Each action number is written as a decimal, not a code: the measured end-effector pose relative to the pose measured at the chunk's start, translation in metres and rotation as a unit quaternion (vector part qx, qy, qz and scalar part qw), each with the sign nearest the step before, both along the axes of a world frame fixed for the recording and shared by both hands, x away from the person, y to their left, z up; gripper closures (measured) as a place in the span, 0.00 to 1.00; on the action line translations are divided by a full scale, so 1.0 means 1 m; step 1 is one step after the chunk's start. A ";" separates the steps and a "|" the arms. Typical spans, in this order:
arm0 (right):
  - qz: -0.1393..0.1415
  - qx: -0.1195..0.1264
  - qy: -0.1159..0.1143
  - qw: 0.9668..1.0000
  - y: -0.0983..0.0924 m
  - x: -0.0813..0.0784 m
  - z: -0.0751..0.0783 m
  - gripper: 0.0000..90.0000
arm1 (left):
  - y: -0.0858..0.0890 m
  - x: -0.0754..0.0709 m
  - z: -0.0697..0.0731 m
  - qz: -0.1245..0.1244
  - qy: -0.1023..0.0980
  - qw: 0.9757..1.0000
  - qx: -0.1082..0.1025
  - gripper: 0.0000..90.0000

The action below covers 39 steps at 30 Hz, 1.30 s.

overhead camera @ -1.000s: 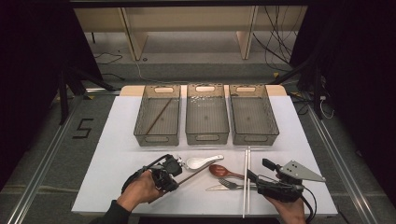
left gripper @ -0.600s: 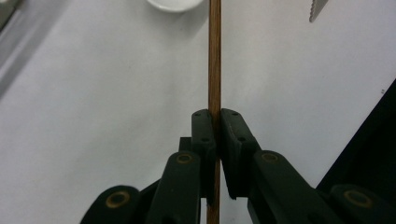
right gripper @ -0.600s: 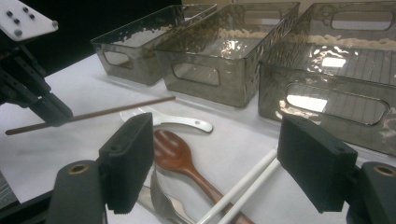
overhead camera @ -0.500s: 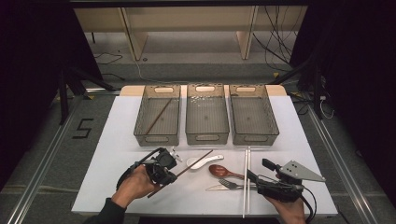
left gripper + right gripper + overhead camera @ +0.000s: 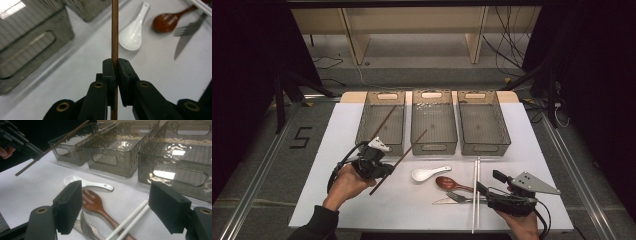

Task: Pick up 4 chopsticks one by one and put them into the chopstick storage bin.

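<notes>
Sorting cutlery into the three bins looks barely begun: one brown chopstick [image 5: 382,124] already leans in the left bin [image 5: 381,123], while the left tool [image 5: 377,161] is clenched on a second brown chopstick [image 5: 398,162], lifted off the worktop [image 5: 337,150] at about 7 o'clock from the middle bin [image 5: 433,122]. Left to do, I judge: the white spoon [image 5: 430,173], wooden spoon [image 5: 452,183], fork [image 5: 462,198], knife [image 5: 447,201] and white chopsticks [image 5: 475,195], all lying at 6 o'clock below the bins. The right tool [image 5: 115,212] hangs released above them
</notes>
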State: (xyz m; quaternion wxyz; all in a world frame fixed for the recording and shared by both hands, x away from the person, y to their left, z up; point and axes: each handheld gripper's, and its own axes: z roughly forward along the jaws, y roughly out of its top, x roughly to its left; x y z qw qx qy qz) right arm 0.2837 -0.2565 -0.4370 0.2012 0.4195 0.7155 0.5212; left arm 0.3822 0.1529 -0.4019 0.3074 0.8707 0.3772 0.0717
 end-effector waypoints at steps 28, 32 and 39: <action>-0.001 0.003 0.000 1.000 -0.001 0.000 0.000 0.31 | 0.026 0.061 0.037 0.064 -0.049 0.996 -0.043 0.93; -0.001 0.004 0.000 1.000 -0.001 0.000 0.000 0.31 | 0.029 0.074 0.045 0.074 -0.058 0.995 -0.045 0.93; 0.000 0.005 0.001 1.000 -0.001 0.000 0.000 0.31 | 0.031 0.094 0.051 0.089 -0.071 0.993 -0.032 0.93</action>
